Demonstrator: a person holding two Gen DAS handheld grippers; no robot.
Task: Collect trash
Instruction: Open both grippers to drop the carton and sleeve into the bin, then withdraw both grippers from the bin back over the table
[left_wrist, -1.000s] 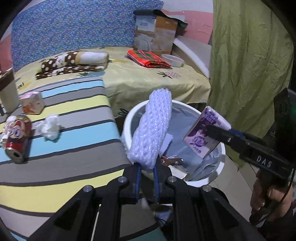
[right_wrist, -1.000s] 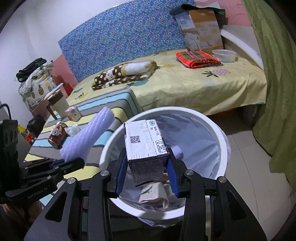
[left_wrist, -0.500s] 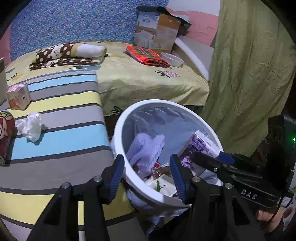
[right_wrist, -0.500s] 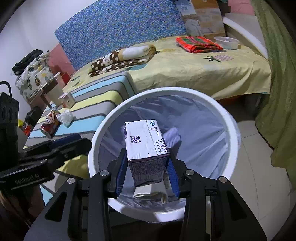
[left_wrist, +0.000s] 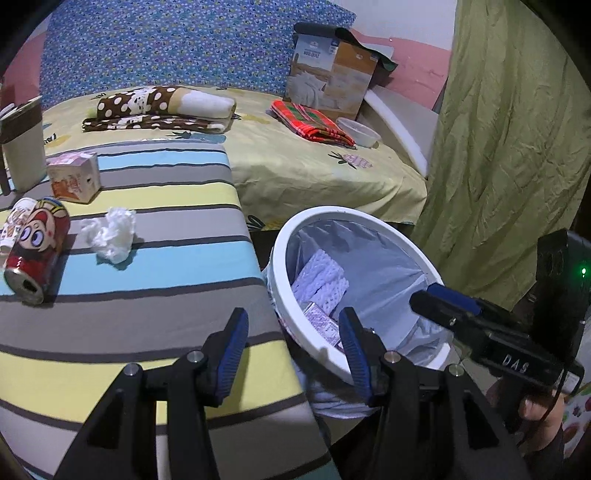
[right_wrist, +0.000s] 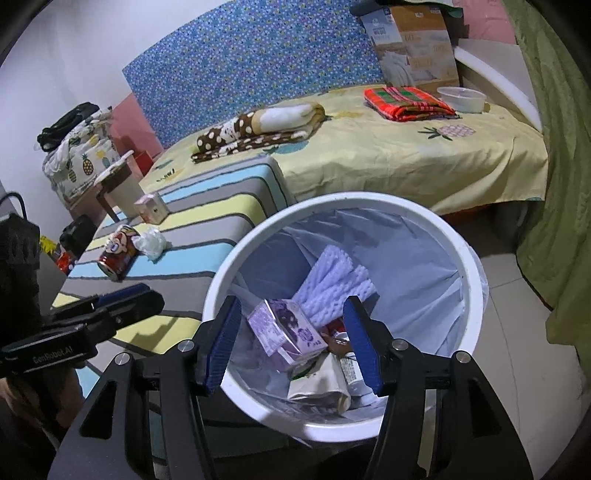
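both tongs were gripping trash a second ago and now stand wide and empty: the left gripper (left_wrist: 291, 341) has let go of the white foam sleeve (right_wrist: 332, 284), and the right gripper (right_wrist: 291, 341) has dropped the purple carton (right_wrist: 286, 328); both pieces lie inside the lined white bin (right_wrist: 476, 266), carton in front of the sleeve. just beside the bin is the striped surface (left_wrist: 166, 258), which carries a crumpled tissue (left_wrist: 109, 234), a tipped red can (left_wrist: 35, 245) and a small box (left_wrist: 74, 177). beyond it is a yellow bed (left_wrist: 314, 173) with folded cloths, then a blue patterned headboard (left_wrist: 166, 44). only the right wrist view shows the bin's bottom; the left view catches just the sleeve's top
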